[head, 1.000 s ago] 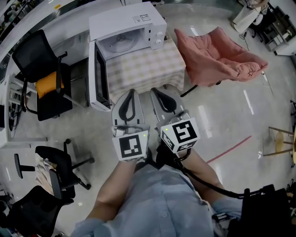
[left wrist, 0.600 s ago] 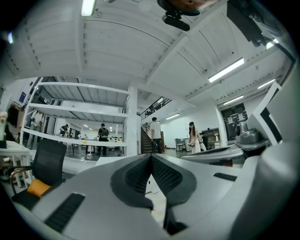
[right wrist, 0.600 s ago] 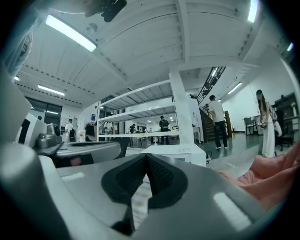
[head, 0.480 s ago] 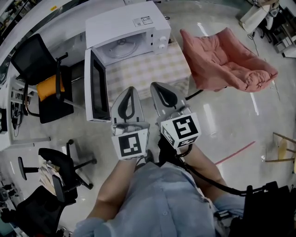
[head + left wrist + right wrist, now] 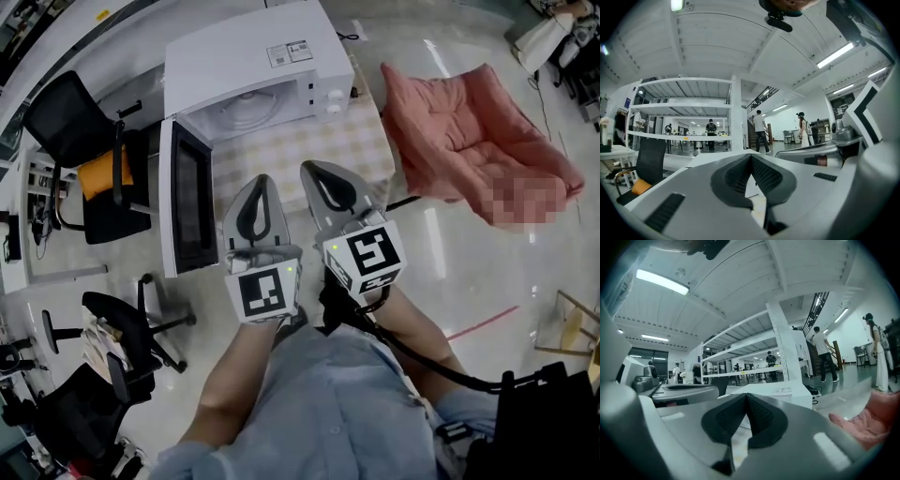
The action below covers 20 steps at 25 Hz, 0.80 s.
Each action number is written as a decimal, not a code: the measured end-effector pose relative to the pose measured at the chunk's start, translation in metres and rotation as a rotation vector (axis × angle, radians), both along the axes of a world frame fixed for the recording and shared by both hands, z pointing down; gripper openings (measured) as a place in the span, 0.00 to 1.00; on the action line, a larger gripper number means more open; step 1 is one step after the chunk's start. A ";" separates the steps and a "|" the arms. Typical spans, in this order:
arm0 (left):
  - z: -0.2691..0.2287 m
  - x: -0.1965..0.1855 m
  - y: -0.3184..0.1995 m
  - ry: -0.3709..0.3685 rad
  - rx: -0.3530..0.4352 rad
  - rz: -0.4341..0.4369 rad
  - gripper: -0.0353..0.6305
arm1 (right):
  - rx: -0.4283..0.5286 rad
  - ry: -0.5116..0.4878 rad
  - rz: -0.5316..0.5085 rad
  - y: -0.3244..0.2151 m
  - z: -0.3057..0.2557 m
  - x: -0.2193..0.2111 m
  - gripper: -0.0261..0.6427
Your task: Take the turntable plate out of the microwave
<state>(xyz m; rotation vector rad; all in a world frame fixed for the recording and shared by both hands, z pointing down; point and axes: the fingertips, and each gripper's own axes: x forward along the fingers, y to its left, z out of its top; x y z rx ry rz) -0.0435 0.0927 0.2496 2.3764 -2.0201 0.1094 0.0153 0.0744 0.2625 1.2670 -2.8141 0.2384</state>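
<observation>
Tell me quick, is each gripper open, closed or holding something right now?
Left gripper: closed, jaws together, holding nothing.
Right gripper: closed, jaws together, holding nothing.

Straight ahead over checked desk (image 5: pixel 314 155) into microwave (image 5: pixel 248 61) cavity: clear. Left: door (image 5: pixel 183 211) swung wide, jutting past desk edge, blocking that side. Beyond it, black chair (image 5: pixel 84 141). Right: pink lounge chair (image 5: pixel 469 131) just beside desk, bare floor (image 5: pixel 450 253) before it
</observation>
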 end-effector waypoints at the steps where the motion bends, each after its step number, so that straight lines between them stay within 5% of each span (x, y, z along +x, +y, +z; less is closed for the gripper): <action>1: 0.000 0.000 -0.006 -0.003 0.004 -0.014 0.06 | 0.000 -0.005 -0.010 -0.007 0.000 0.001 0.04; 20: -0.011 -0.027 -0.071 -0.016 0.050 -0.149 0.06 | 0.040 -0.011 -0.144 -0.086 -0.010 -0.030 0.04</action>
